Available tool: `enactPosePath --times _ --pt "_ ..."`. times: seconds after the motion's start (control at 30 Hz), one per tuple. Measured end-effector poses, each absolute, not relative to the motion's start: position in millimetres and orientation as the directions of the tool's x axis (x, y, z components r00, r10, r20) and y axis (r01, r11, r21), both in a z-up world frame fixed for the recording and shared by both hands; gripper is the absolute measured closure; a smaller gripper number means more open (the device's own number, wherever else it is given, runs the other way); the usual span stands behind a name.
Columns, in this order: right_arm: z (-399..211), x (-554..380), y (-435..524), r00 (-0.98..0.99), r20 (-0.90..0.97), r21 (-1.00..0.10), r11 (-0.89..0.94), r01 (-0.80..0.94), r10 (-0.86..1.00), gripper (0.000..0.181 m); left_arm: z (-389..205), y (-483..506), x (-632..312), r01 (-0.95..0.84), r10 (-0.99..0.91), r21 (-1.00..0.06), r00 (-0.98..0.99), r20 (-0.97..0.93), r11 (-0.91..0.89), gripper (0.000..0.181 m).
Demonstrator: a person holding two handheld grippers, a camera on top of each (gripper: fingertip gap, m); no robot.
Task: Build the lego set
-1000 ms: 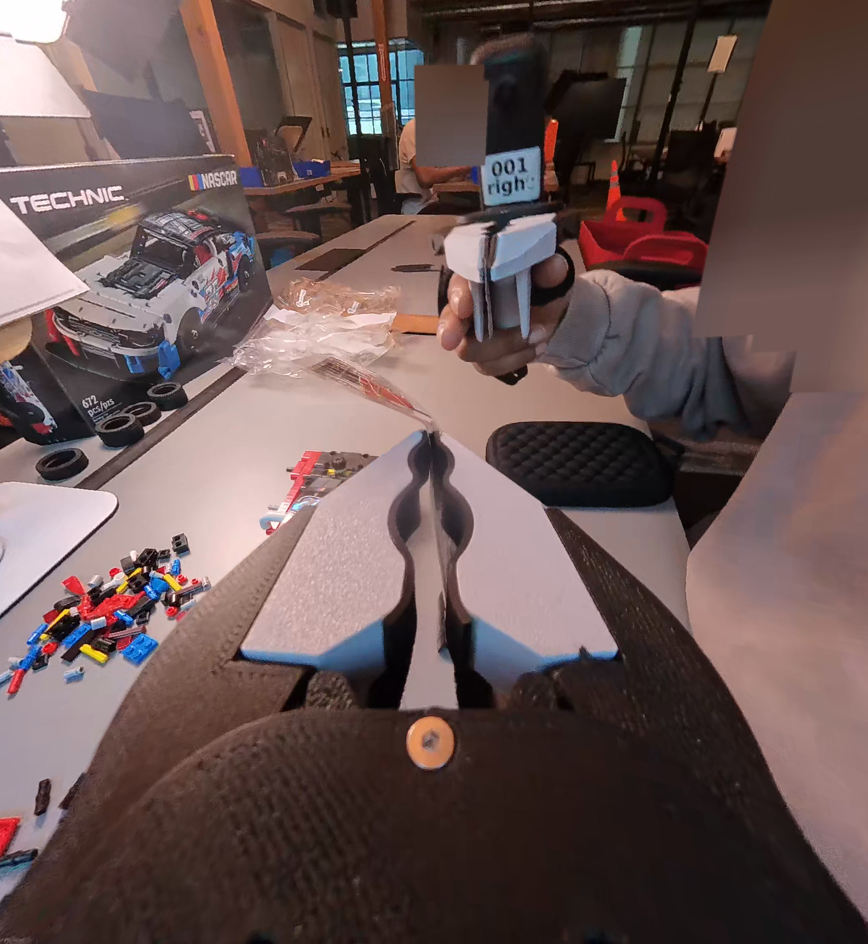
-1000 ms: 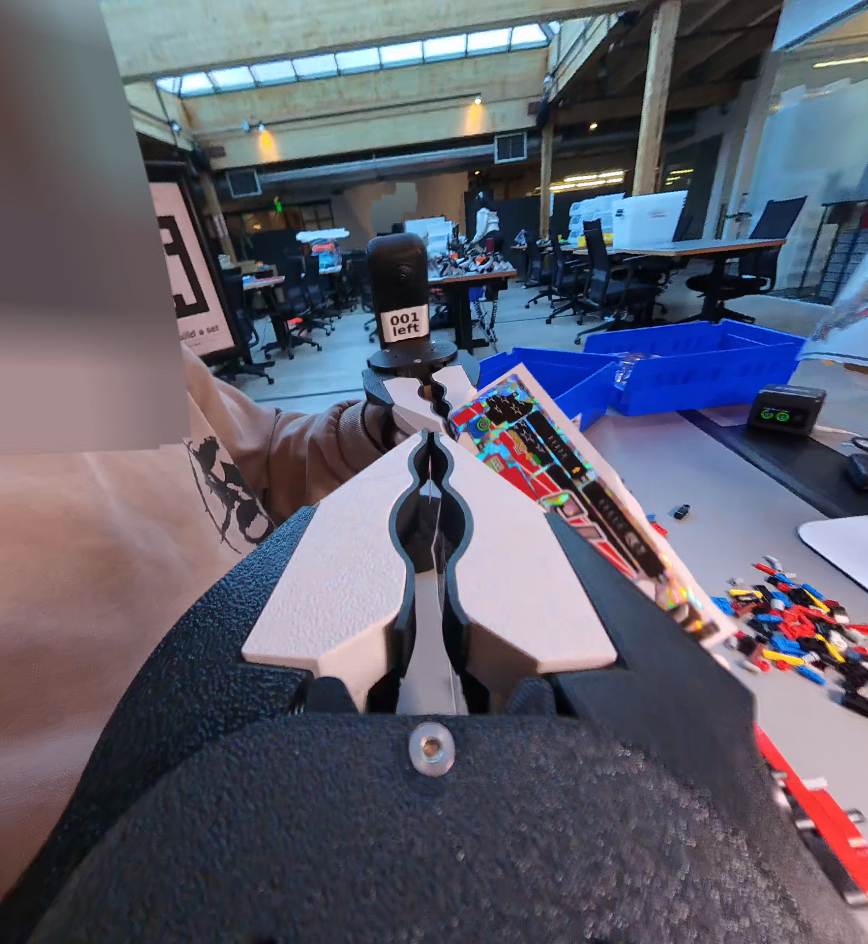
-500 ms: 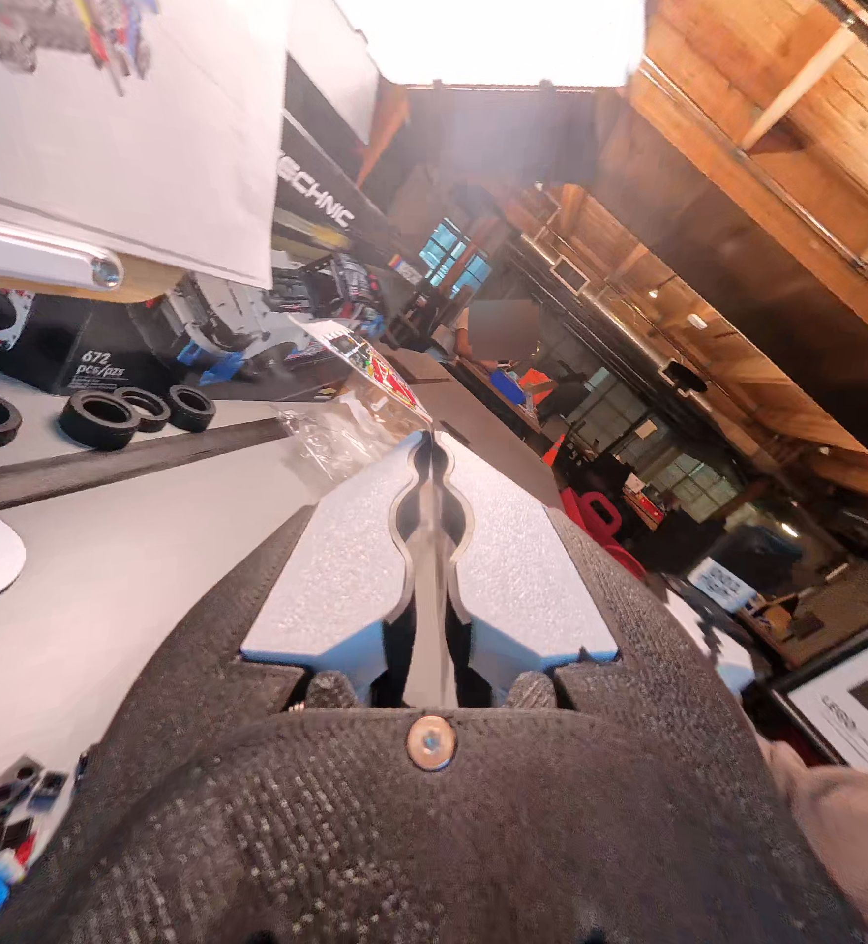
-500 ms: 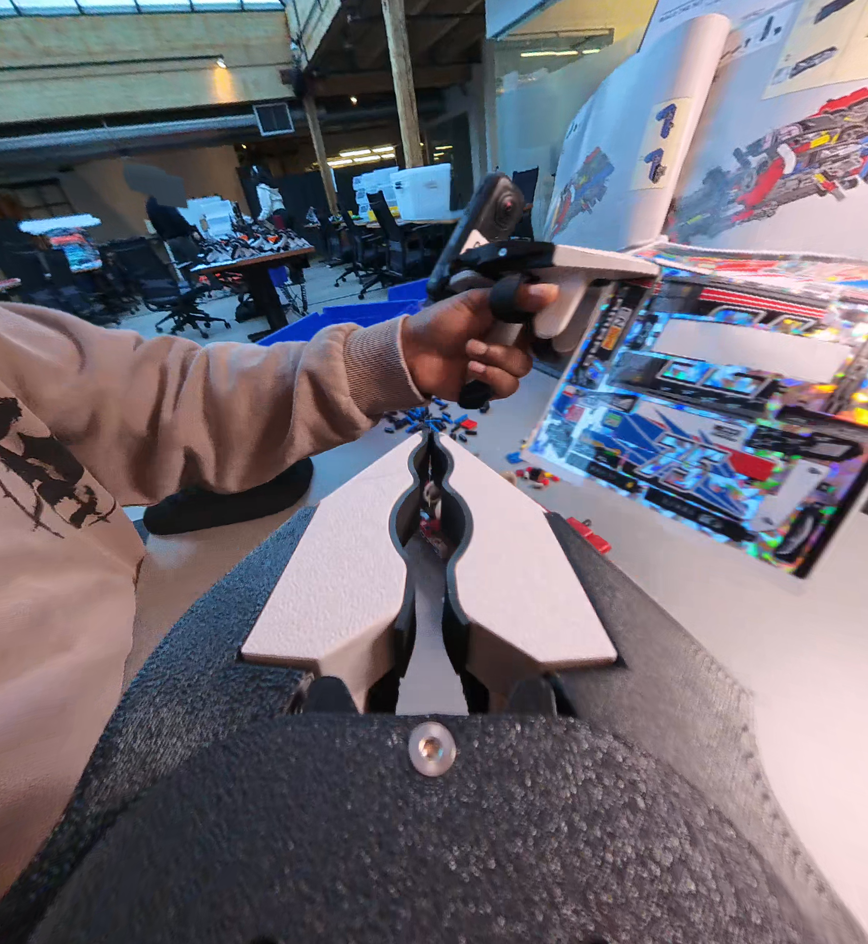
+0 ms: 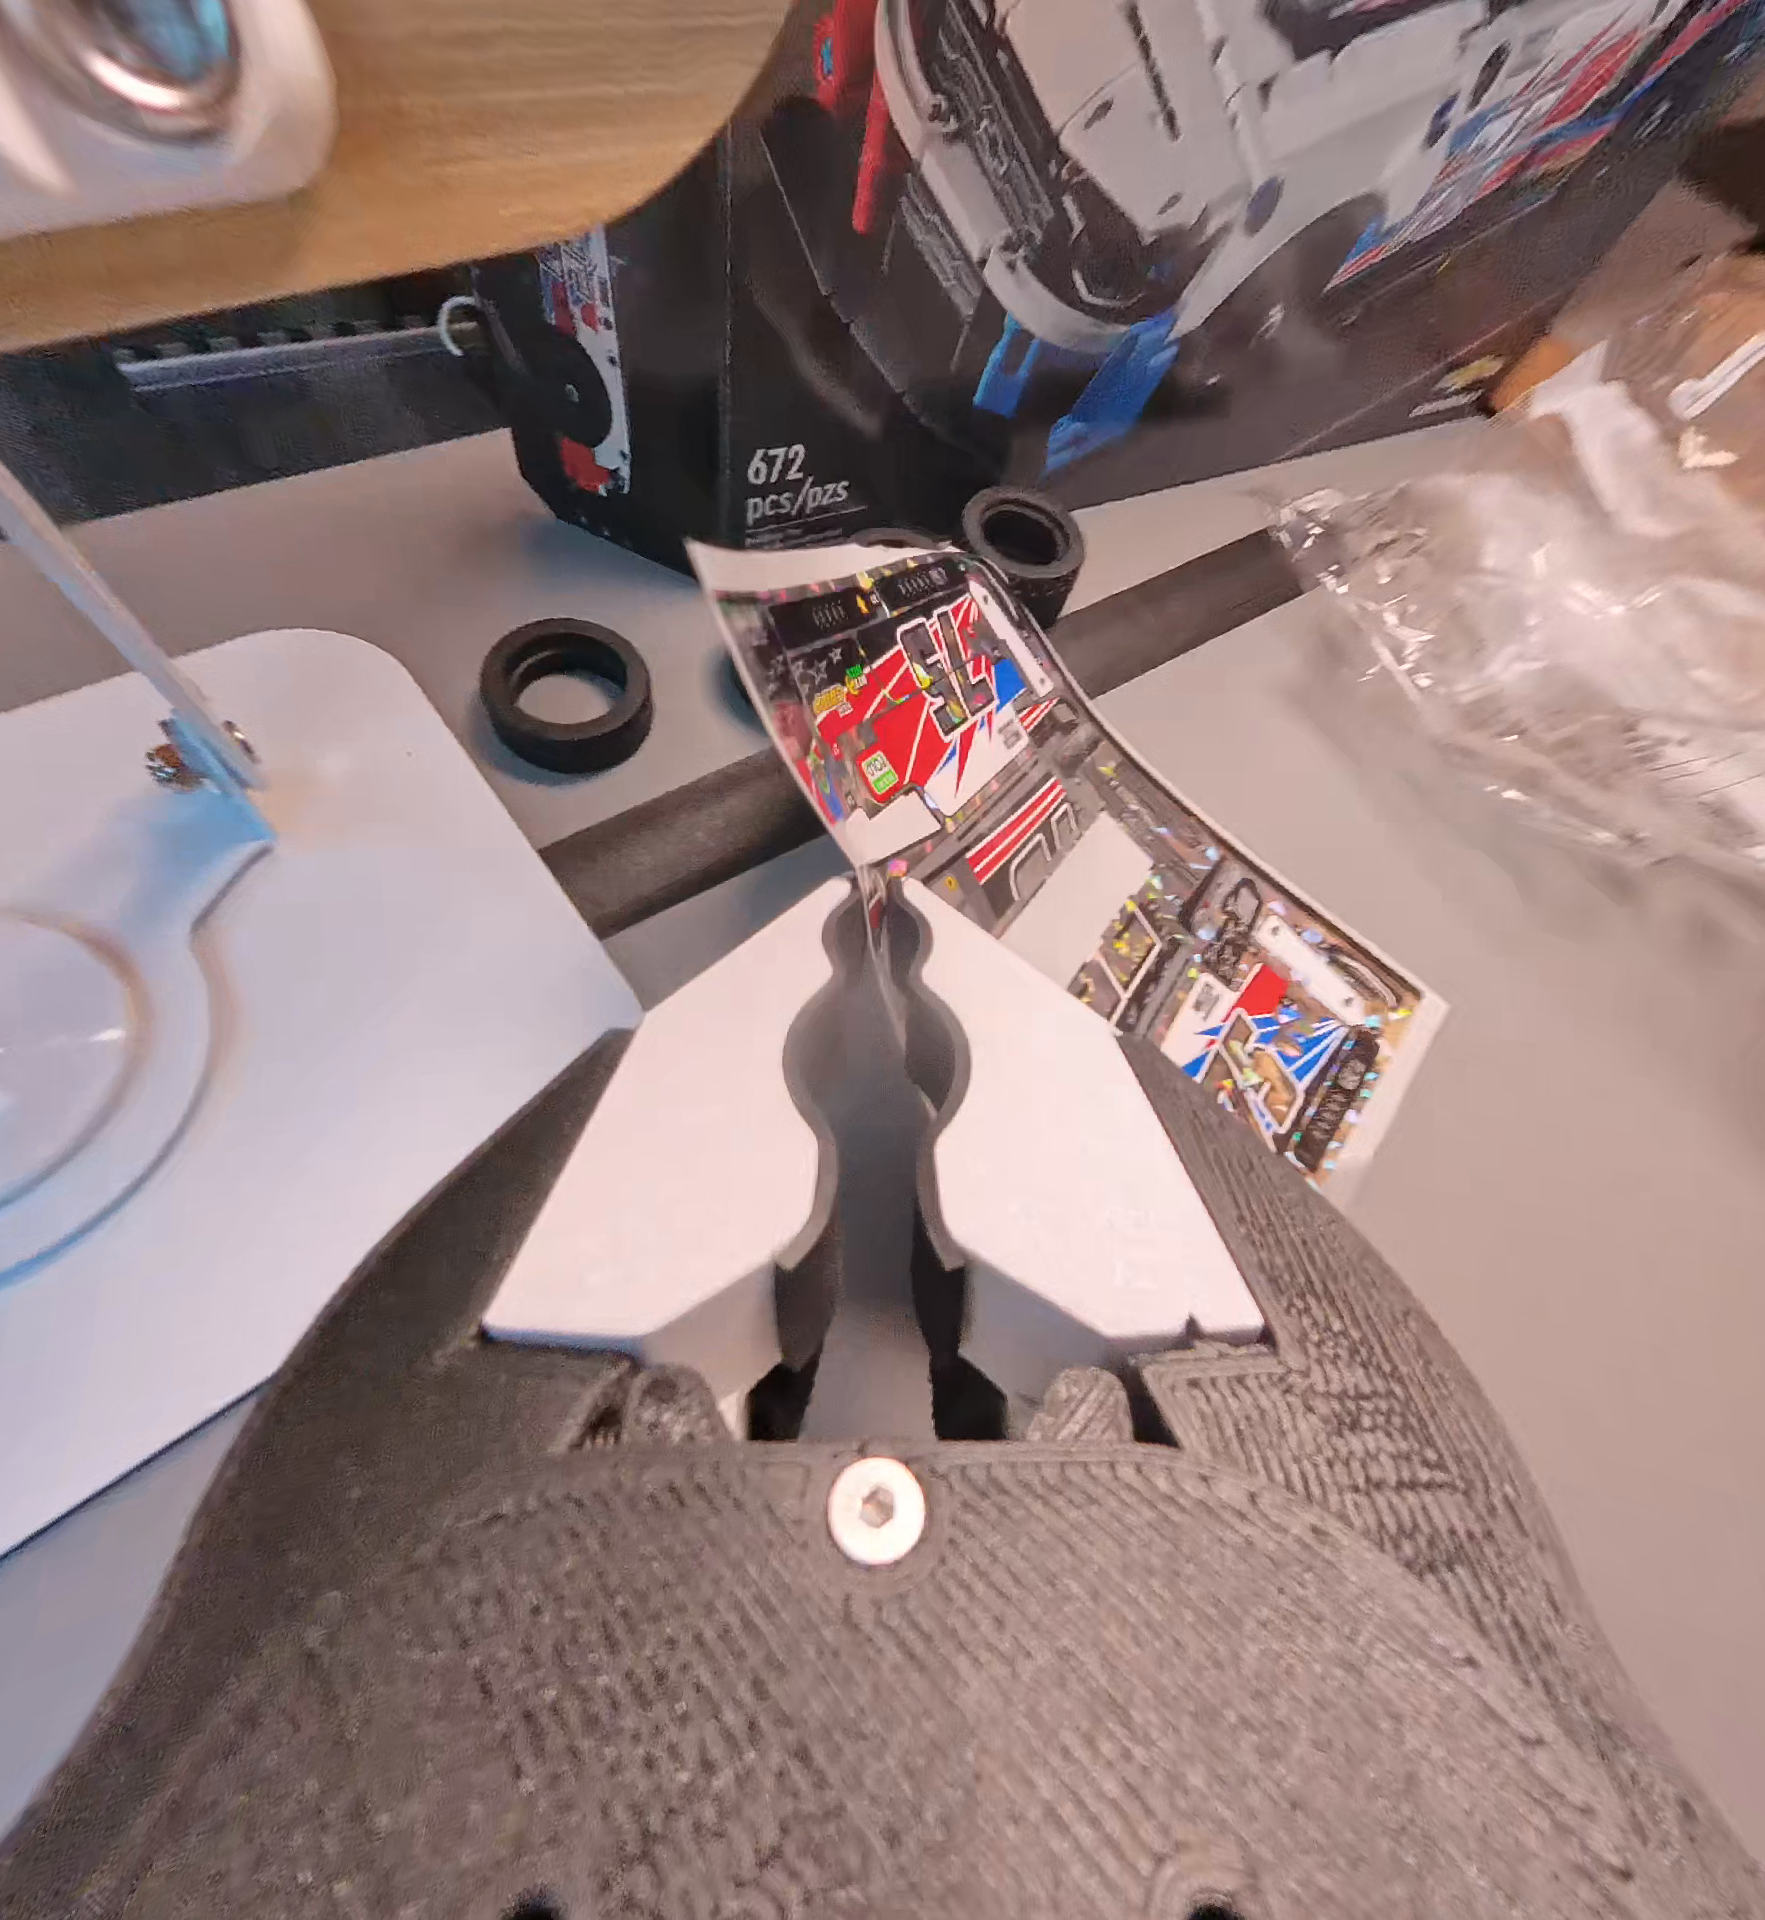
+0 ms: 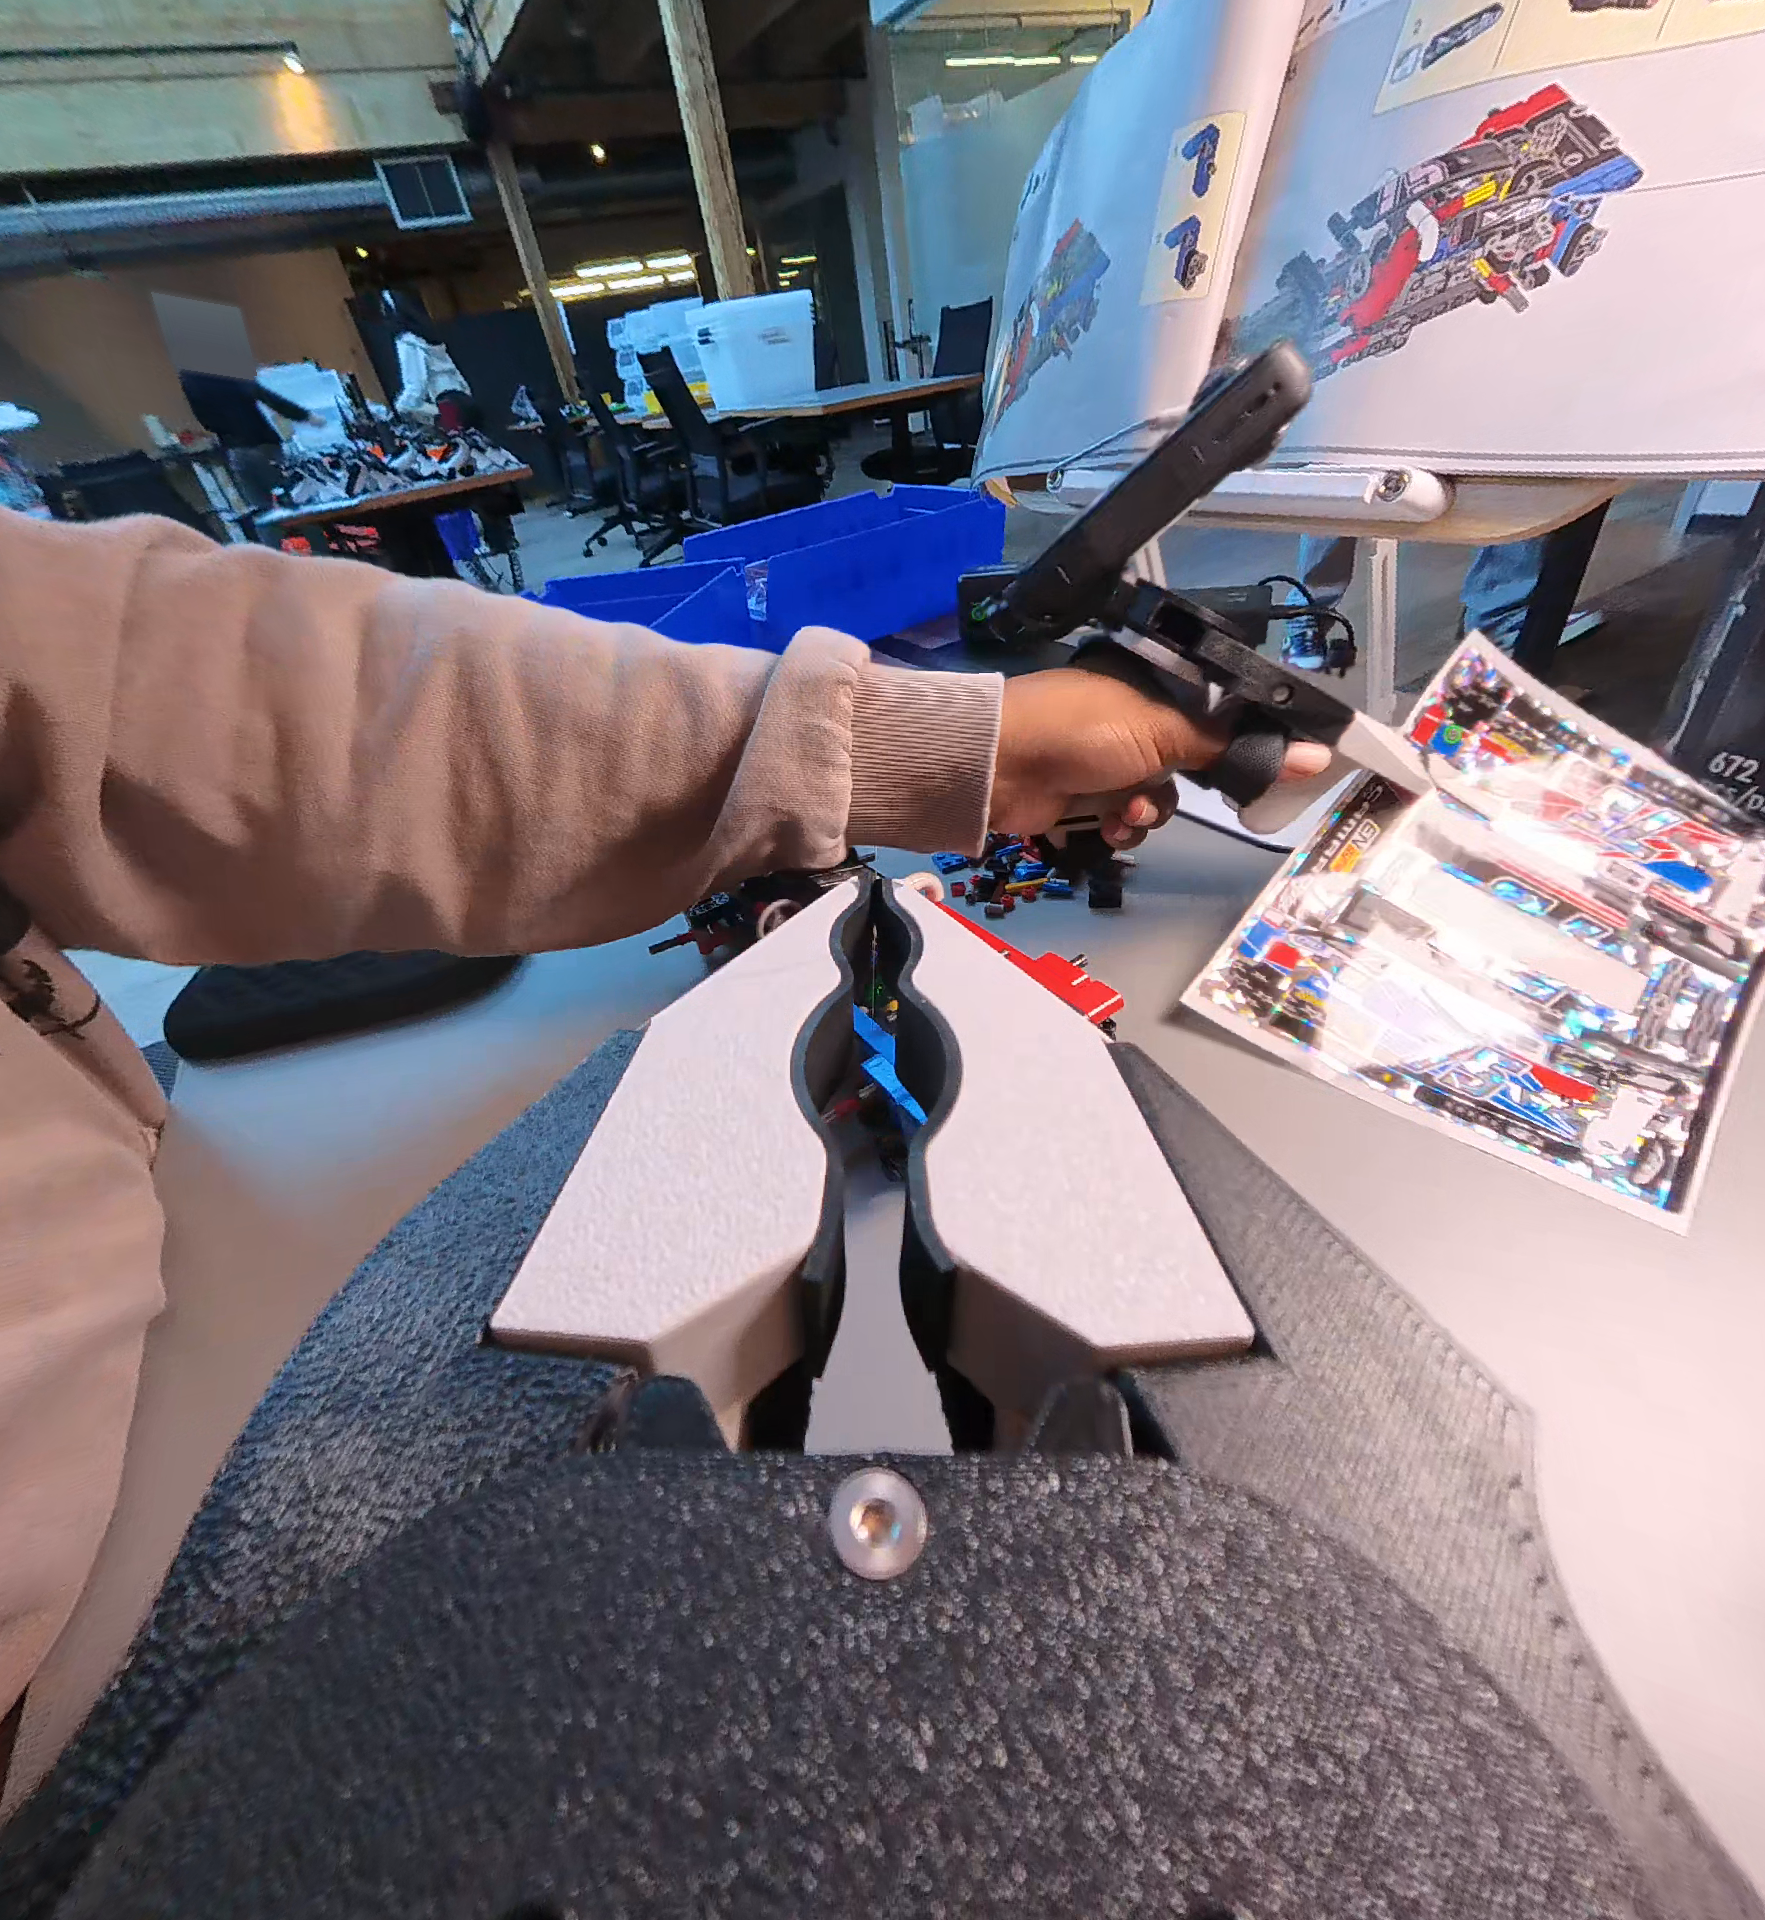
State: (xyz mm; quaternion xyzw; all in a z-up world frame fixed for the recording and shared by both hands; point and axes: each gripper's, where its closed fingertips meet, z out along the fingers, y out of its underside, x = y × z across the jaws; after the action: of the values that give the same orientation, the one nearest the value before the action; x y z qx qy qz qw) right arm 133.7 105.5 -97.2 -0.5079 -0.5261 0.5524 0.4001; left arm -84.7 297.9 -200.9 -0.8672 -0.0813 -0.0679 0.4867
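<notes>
One sticker sheet [image 5: 1044,831] hangs pinched in the left hand-held gripper [image 5: 873,899], above the table [image 5: 1584,1195].

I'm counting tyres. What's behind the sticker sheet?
Behind the sticker sheet one tyre shows above its top edge, with the box beyond. Anything directly behind the sheet is covered.

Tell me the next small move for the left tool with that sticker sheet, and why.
Probably lower the sticker sheet onto the bare grey table and open. The left tool pinches only its edge, so it hangs curled in the air above the tyres. The right tool is shut and holds nothing.
</notes>
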Motion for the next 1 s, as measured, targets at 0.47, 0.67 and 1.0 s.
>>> enactPosePath --times 0.47,0.67,1.0 --pt "-86 124 89 -0.214 -0.158 -0.987 -0.156 0.028 0.964 0.181 -108 211 -27 -0.097 -0.293 -0.945 0.956 -0.001 -0.314 0.136" --pt "-61 110 55 -0.411 -0.269 -0.94 -0.331 -0.086 0.871 0.181 -95 75 62 0.057 -0.682 -0.938 0.671 0.29 -0.343 0.146" --pt "-49 60 -13 -0.582 -0.166 -0.967 -0.247 -0.061 0.796 0.181 -96 -21 73 0.048 -0.688 -0.994 0.719 0.104 -0.1 0.159"
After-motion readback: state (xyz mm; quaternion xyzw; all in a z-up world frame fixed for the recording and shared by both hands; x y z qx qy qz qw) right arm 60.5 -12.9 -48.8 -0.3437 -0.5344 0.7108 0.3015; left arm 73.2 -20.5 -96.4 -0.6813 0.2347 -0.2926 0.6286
